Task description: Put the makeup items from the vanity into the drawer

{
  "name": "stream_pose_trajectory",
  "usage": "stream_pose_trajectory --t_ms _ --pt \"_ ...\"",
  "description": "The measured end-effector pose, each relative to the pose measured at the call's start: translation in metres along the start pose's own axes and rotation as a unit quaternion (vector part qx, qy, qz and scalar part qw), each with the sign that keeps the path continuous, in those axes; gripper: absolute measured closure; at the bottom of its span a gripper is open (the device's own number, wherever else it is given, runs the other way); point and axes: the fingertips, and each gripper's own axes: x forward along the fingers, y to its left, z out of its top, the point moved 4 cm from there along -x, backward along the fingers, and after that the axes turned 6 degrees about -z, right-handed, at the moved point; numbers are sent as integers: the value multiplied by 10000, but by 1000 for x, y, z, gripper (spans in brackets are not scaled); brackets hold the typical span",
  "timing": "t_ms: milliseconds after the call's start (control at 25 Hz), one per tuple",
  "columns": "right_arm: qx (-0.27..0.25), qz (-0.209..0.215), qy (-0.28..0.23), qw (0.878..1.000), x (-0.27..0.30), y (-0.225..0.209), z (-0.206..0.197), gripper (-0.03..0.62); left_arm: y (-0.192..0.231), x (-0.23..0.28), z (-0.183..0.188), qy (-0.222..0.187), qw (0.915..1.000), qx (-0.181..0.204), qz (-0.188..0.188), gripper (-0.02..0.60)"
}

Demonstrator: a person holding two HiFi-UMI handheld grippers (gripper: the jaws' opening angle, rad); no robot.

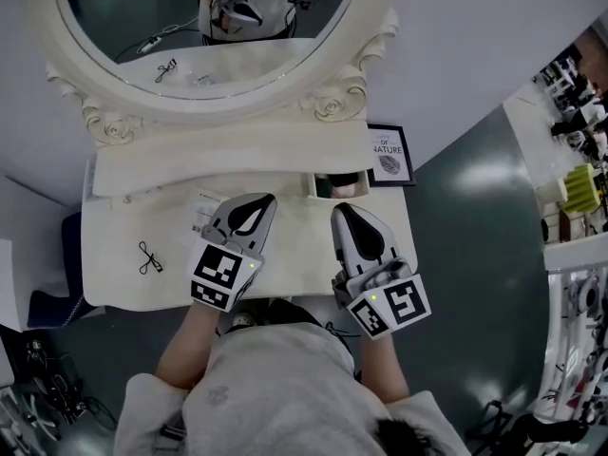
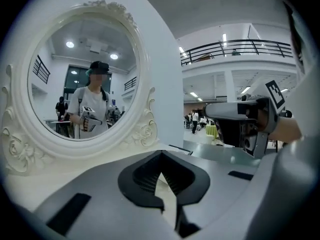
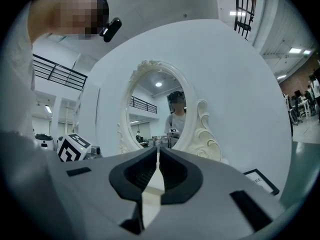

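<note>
On the white vanity top [image 1: 114,283], a black eyelash curler [image 1: 149,257] lies at the left. A flat white packet [image 1: 202,213] lies just left of my left gripper [image 1: 262,200]. That gripper hovers over the middle of the top, shut and holding nothing. My right gripper [image 1: 338,210] is beside it, also shut and empty. Just beyond its tip is a small open drawer [image 1: 342,185] with something beige inside. In the left gripper view the jaws of the left gripper [image 2: 161,156] meet, and in the right gripper view those of the right gripper [image 3: 158,151] do too.
A big oval mirror [image 1: 204,27] in an ornate white frame rises behind the top. A black-framed sign [image 1: 389,155] stands at the back right. White shelving with small items [image 1: 575,207] lines the right side. The floor is dark grey.
</note>
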Motion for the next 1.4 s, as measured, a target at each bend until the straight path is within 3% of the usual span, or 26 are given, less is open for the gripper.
stream_pose_trajectory --t_ms 600,1400 --pt "-234 572 -104 9980 2 65 11 565 9 -104 25 -676 9937 90 892 568" --pt "-426 734 -318 9959 -32 139 19 565 -6 -238 57 -1557 9748 230 1583 567"
